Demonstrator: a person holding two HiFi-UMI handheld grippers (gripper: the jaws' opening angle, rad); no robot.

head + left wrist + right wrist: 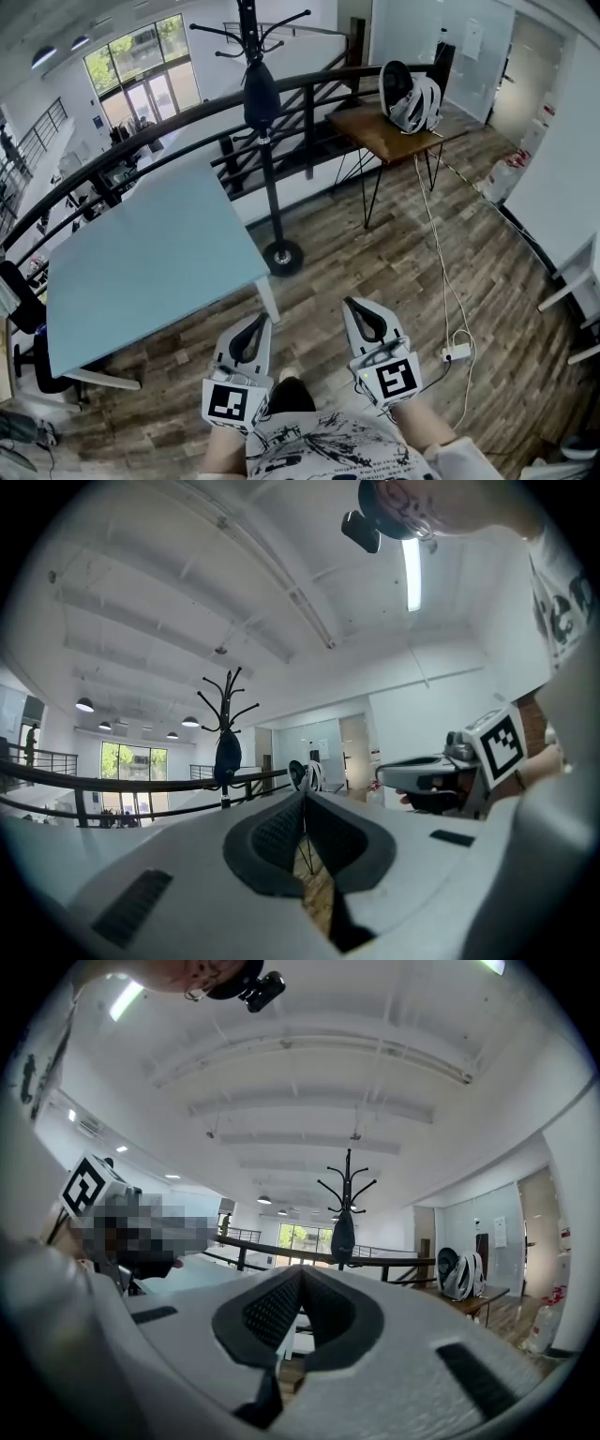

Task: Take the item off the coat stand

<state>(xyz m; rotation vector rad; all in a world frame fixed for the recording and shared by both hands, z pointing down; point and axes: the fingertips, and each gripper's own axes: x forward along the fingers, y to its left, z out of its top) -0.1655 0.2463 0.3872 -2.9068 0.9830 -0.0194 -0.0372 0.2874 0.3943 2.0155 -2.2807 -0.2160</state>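
Note:
A black coat stand (272, 169) rises by the railing, its round base (282, 257) on the wood floor. A dark bag-like item (261, 94) hangs from its upper hooks; it also shows as the dark item (226, 757) in the left gripper view and the dark item (343, 1237) in the right gripper view. My left gripper (263, 322) and right gripper (353, 305) are held low near my body, well short of the stand. Both are shut with nothing between the jaws.
A light blue table (150, 262) stands left of the stand. A wooden desk (389, 131) with a white backpack (410, 97) is at the back right. A black curved railing (169, 127) runs behind. A white cable and power strip (456, 352) lie on the floor right.

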